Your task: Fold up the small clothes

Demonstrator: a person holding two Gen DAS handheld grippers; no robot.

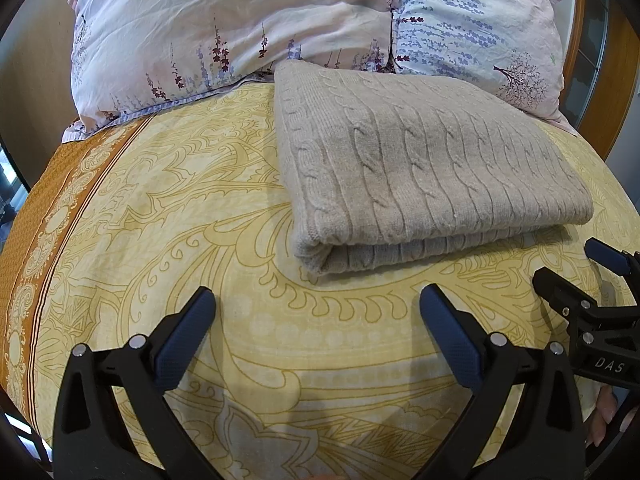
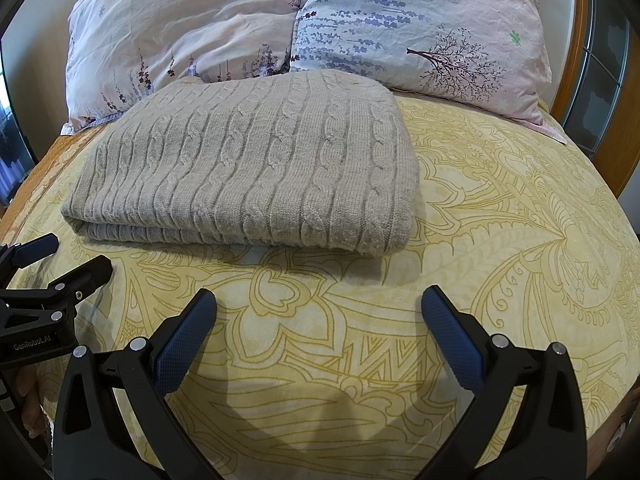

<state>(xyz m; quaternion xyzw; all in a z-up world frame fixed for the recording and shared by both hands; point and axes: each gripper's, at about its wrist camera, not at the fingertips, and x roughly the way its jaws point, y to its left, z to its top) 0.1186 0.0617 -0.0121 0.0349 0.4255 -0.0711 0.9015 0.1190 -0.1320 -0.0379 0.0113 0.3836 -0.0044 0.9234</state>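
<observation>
A beige cable-knit sweater (image 1: 420, 168) lies folded in a flat rectangle on the yellow patterned bed sheet (image 1: 180, 200), its folded edge facing me. It also shows in the right wrist view (image 2: 256, 172). My left gripper (image 1: 318, 300) is open and empty, hovering over the sheet just short of the sweater's near edge. My right gripper (image 2: 318, 300) is open and empty, also over the sheet in front of the sweater. The right gripper shows at the right edge of the left wrist view (image 1: 576, 268), and the left gripper at the left edge of the right wrist view (image 2: 68, 256).
Two floral pillows (image 1: 240, 28) (image 2: 420, 28) lean against the headboard behind the sweater. An orange border strip of the sheet (image 1: 40, 216) runs along the bed's left side. A wooden frame (image 2: 624, 112) stands at the right.
</observation>
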